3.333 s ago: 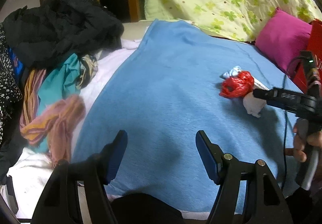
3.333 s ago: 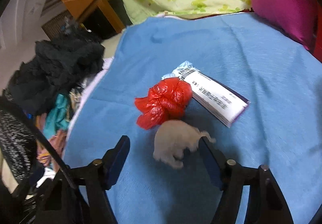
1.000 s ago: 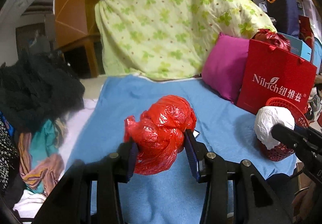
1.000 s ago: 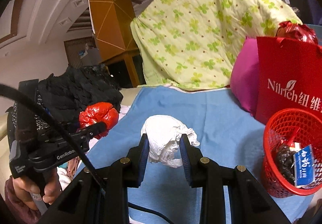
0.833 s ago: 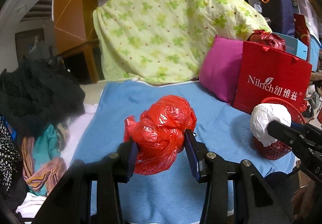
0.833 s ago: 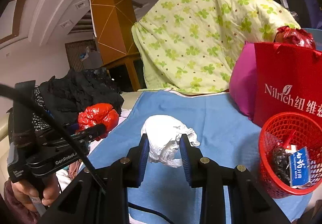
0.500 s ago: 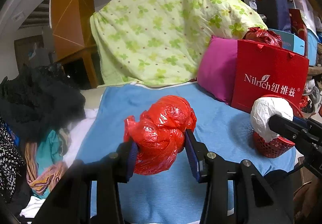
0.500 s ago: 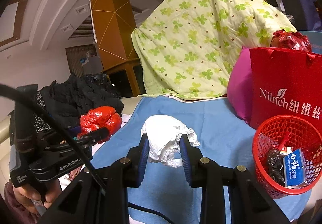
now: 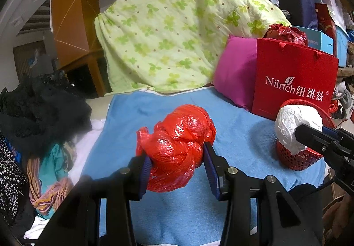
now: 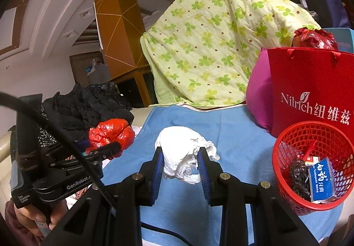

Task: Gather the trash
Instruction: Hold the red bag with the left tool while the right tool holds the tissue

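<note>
My left gripper (image 9: 177,155) is shut on a crumpled red plastic bag (image 9: 177,146), held in the air above the blue blanket (image 9: 232,131). My right gripper (image 10: 180,158) is shut on a wad of white tissue (image 10: 183,148), also lifted off the blanket. A red mesh basket (image 10: 285,150) stands at the right on the blanket's corner, holding a blue-and-white packet and dark scraps. In the left wrist view the tissue wad (image 9: 292,122) hangs right in front of the basket (image 9: 296,159). The right wrist view shows the red bag (image 10: 112,133) at the left, far from the basket.
A red paper shopping bag (image 10: 309,91) and a magenta pillow (image 9: 234,77) stand behind the basket. A green clover-print quilt (image 9: 177,31) is piled at the back. Dark and coloured clothes (image 9: 42,117) heap up on the left. A hand (image 10: 28,217) holds the left gripper's handle.
Both grippers drifted slightly toward the right side of the bed, each keeping its hold. The basket and the shopping bag now sit closer to the middle of both views.
</note>
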{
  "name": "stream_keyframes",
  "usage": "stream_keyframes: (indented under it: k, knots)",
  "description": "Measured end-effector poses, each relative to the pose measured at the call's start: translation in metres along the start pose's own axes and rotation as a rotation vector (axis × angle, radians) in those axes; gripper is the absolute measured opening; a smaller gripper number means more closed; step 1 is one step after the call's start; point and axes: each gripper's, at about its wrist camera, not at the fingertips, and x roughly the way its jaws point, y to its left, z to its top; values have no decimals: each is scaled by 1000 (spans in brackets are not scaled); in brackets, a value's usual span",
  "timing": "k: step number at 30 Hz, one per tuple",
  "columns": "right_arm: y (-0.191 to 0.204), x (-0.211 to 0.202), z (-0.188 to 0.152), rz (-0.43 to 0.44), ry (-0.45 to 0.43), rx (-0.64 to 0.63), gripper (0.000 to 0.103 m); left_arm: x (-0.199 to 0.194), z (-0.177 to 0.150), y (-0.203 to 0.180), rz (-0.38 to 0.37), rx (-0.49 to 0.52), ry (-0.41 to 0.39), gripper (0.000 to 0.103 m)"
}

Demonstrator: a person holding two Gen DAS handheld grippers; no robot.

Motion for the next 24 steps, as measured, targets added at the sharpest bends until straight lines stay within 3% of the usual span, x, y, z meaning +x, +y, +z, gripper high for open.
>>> stream_keyframes:
  k: [24]
  knots:
    - [-20,-15,-3,-15,-14,48,33,8,2,-13,-12,48,17,47]
